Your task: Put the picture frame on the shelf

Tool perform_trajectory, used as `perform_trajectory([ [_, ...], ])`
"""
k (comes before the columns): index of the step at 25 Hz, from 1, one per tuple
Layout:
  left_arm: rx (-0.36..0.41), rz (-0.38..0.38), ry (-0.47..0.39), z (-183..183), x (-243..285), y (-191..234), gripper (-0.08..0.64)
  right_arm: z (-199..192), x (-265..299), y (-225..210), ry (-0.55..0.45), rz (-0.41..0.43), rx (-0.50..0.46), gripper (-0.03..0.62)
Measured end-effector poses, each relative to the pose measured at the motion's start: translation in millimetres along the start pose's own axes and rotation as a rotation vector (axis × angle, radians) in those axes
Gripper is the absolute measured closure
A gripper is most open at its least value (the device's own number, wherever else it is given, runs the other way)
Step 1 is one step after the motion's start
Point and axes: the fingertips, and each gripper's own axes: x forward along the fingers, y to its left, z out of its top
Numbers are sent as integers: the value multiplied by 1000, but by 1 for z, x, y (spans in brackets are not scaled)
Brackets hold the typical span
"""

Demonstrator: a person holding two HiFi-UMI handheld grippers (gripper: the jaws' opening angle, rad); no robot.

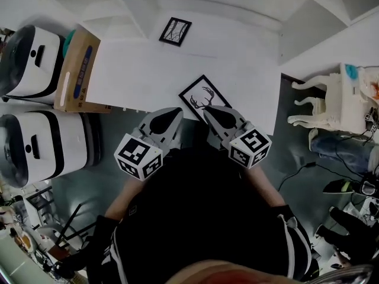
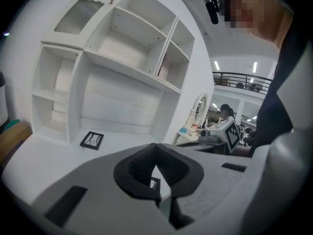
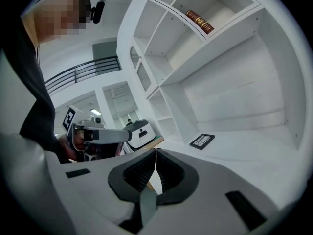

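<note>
Head view: left claw [image 1: 176, 112] and right claw [image 1: 209, 112] both clenched, empty, tips near each other over near edge of table [image 1: 142, 70]. Deer picture frame [image 1: 204, 96] flat on table, turned corner-on, just ahead of right claw and partly overlapped by it from this angle; contact unclear. Smaller picture frame [image 1: 175, 31] flat at back of table, at foot of shelf [image 2: 132, 67].

Risks, as judged:
- Going in clenched: shoves flat frame across table instead of gripping. Needs opening first.
- Low, flat frame: hard to get a pad under an edge; likely slip or scrape.
- Near corner close to table edge: handy for an overhang grab, but also a drop to floor on a bad nudge.
- Two frames present: wrong pick possible.

Room: bare table between the frames, straight run toward shelf. Cardboard box [image 1: 77, 70] beside left table edge, well apart from deer frame. Lower shelf bay wide and open; upper bays narrower, book [image 3: 199, 21] in one.
</note>
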Motion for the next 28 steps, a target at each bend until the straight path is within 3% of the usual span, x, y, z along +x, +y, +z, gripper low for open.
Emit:
perform_trajectory([
  [9,-155,38,53,-25,38,33,557,-18,15,-57,154,12,10,571],
  [15,-117,76,94,-39,49,63,557,-34,44,-71,238,-2,-26,571],
  [22,-119,71,171,-69,72,85,557,-70,82,-63,352,64,-11,571],
  [28,-168,102,221,-101,85,104,557,-79,93,-78,339,48,1,569],
])
